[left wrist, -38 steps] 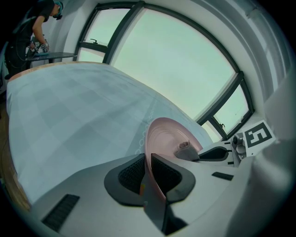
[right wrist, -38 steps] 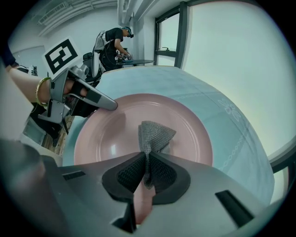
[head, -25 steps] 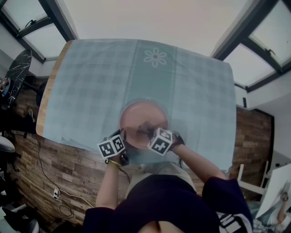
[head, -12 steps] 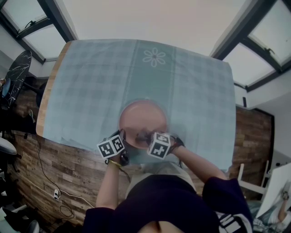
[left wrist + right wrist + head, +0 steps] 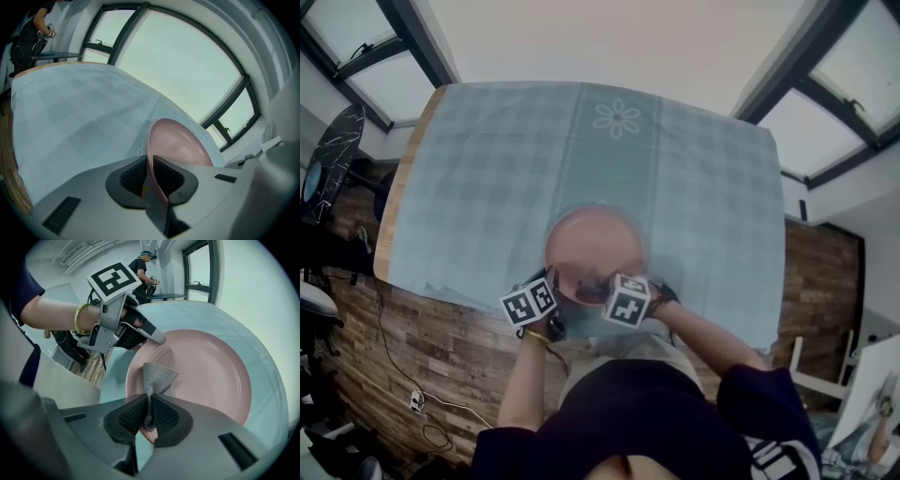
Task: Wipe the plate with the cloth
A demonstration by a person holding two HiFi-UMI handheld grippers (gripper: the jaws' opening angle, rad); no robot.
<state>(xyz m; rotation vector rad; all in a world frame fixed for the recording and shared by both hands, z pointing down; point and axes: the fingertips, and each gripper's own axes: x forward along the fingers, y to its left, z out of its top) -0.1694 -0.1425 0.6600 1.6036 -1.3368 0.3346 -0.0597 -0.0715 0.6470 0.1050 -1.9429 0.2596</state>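
A pink plate lies on the pale blue checked tablecloth near the table's front edge. My left gripper is shut on the plate's near-left rim; in the right gripper view the left gripper reaches onto that rim. The right gripper is shut on a grey knitted cloth, whose free end rests on the plate close to its near rim. Both marker cubes sit at the plate's front edge in the head view.
The tablecloth carries a flower print at the far side. The table's wooden edge shows at the left, above a wood-plank floor. Another person stands by a table in the background.
The right gripper and its cloth have slid slightly towards the near-left part of the plate. The left gripper holds its place on the rim.
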